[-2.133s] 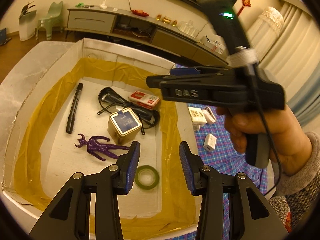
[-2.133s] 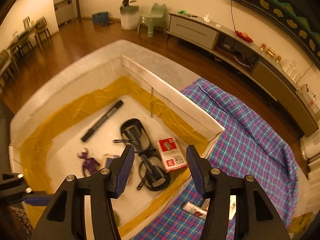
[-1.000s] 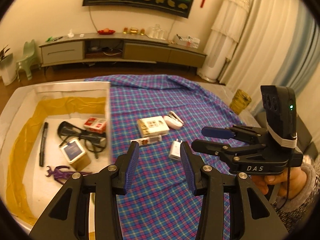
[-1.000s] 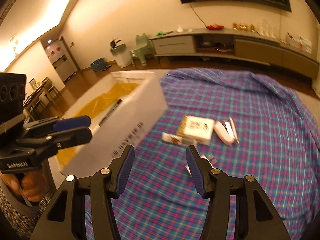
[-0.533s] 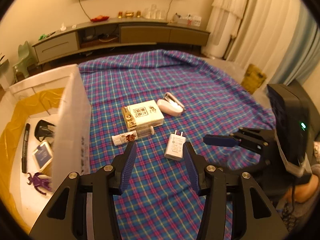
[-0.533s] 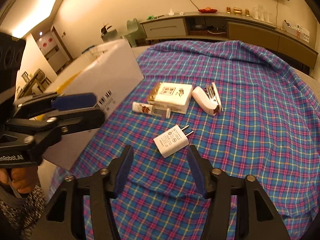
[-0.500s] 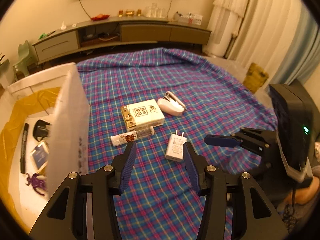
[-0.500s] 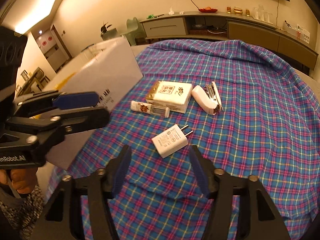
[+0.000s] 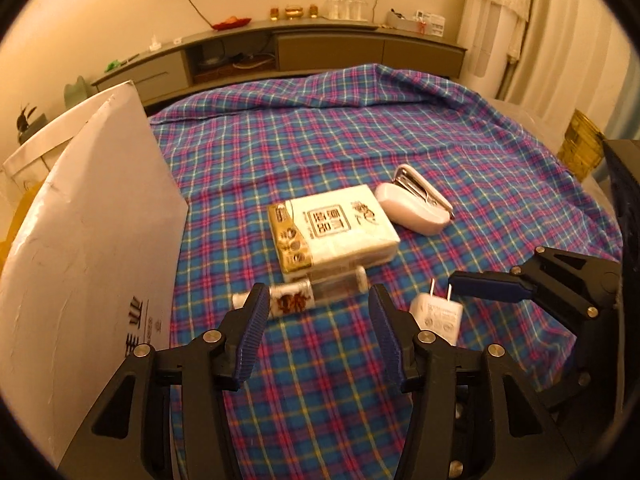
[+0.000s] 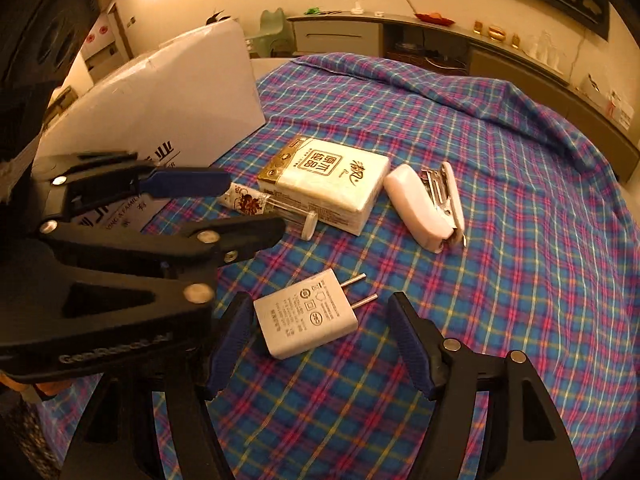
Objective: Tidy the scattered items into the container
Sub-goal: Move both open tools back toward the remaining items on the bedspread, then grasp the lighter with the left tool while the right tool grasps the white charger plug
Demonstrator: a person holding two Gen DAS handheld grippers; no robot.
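Observation:
Four items lie on the plaid cloth: a small tube (image 9: 298,299) (image 10: 264,210), a tissue pack (image 9: 332,228) (image 10: 326,184), a white stapler (image 9: 416,205) (image 10: 426,208) and a white plug adapter (image 9: 438,318) (image 10: 306,320). My left gripper (image 9: 318,334) is open, low over the cloth, with the tube just ahead between its fingers. My right gripper (image 10: 320,338) is open, with the adapter between its fingers. The white container box (image 9: 80,248) (image 10: 160,92) stands at the left; its inside is hidden.
The plaid cloth (image 9: 360,128) covers a round table. A long low cabinet (image 9: 320,46) runs along the far wall. A gold basket (image 9: 580,146) stands off the table's right side.
Both grippers have moved from above the box over to the cloth and come down close to the items. The left now frames the tube, the right frames the adapter.

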